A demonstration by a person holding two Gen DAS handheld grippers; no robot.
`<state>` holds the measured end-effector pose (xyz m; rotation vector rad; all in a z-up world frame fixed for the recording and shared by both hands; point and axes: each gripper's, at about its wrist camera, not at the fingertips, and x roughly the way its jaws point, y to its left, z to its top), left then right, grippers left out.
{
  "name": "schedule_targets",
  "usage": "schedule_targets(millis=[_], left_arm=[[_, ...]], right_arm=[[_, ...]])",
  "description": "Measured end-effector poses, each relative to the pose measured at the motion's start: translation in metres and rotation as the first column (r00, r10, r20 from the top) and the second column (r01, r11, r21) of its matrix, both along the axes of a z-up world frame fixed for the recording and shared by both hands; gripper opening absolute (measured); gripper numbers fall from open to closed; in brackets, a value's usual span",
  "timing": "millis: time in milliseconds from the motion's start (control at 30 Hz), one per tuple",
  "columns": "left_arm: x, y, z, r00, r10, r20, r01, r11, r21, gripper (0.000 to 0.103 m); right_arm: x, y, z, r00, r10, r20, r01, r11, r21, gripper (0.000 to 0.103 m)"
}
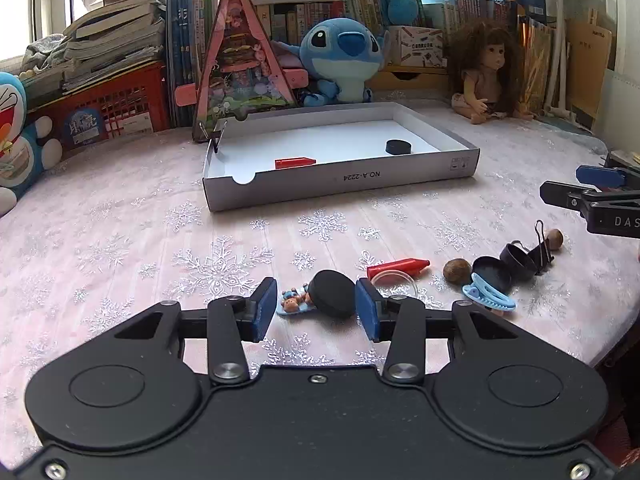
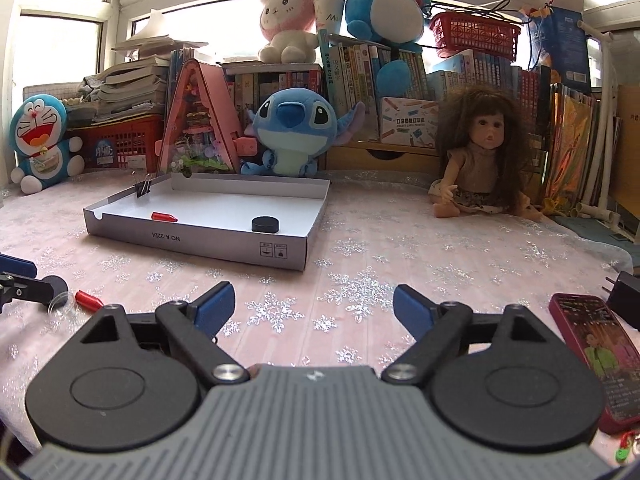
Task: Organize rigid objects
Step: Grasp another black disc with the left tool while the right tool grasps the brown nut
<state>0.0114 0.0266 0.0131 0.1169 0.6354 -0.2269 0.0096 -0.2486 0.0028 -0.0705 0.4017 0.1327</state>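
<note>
The left gripper (image 1: 316, 307) has its fingers around a black round cap (image 1: 333, 293) that stands tilted on the counter (image 1: 120, 248); the right pad touches its edge, but I cannot tell if the left pad presses it. A small blue figure clip (image 1: 294, 301) lies just beside the cap, on its left. To the right lie a red crayon (image 1: 398, 268), a clear ring (image 1: 394, 282), a brown nut (image 1: 457, 271), a blue hair clip (image 1: 489, 299) and a black binder clip (image 1: 542, 246). Farther away the grey tray (image 1: 344, 182) holds another red crayon (image 1: 294, 163) and a black puck (image 1: 400, 146). The right gripper (image 2: 314, 308) hovers with its fingers spread wide over bare cloth, near a phone (image 2: 596, 356).
</note>
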Motion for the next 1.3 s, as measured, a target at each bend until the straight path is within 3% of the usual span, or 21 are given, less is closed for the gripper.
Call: schedule_targets(millis=[133, 300, 400, 633, 800, 1300], left_arm=[[-0.004, -0.007, -0.001, 1.000, -0.018, 0.016, 0.018, 1.000, 0.016, 0.037], [-0.003, -0.014, -0.006, 0.999, -0.024, 0.034, 0.023, 0.999, 0.032, 0.029], [-0.003, -0.018, -0.009, 0.999, -0.027, 0.047, 0.025, 0.998, 0.052, 0.029], [-0.002, -0.023, -0.013, 0.997, -0.041, 0.071, 0.035, 0.996, 0.087, 0.030], [-0.001, -0.027, -0.015, 0.995, -0.057, 0.082, 0.049, 0.994, 0.098, 0.037], [-0.004, -0.033, -0.019, 0.988, -0.112, 0.106, 0.103, 0.991, 0.091, 0.033]], right_arm=[[-0.011, 0.000, -0.006, 1.000, 0.003, -0.008, -0.003, 1.000, -0.014, 0.083], [-0.018, 0.005, -0.013, 0.999, 0.020, -0.032, -0.022, 0.999, -0.040, 0.061], [-0.022, 0.007, -0.016, 0.999, 0.032, -0.043, -0.034, 0.999, -0.043, 0.056], [-0.023, 0.012, -0.022, 0.997, 0.051, -0.061, -0.054, 0.998, -0.039, 0.052], [-0.021, 0.016, -0.025, 0.996, 0.056, -0.072, -0.059, 0.998, -0.038, 0.049], [-0.019, 0.021, -0.028, 0.993, 0.075, -0.093, -0.078, 0.996, -0.032, 0.042]])
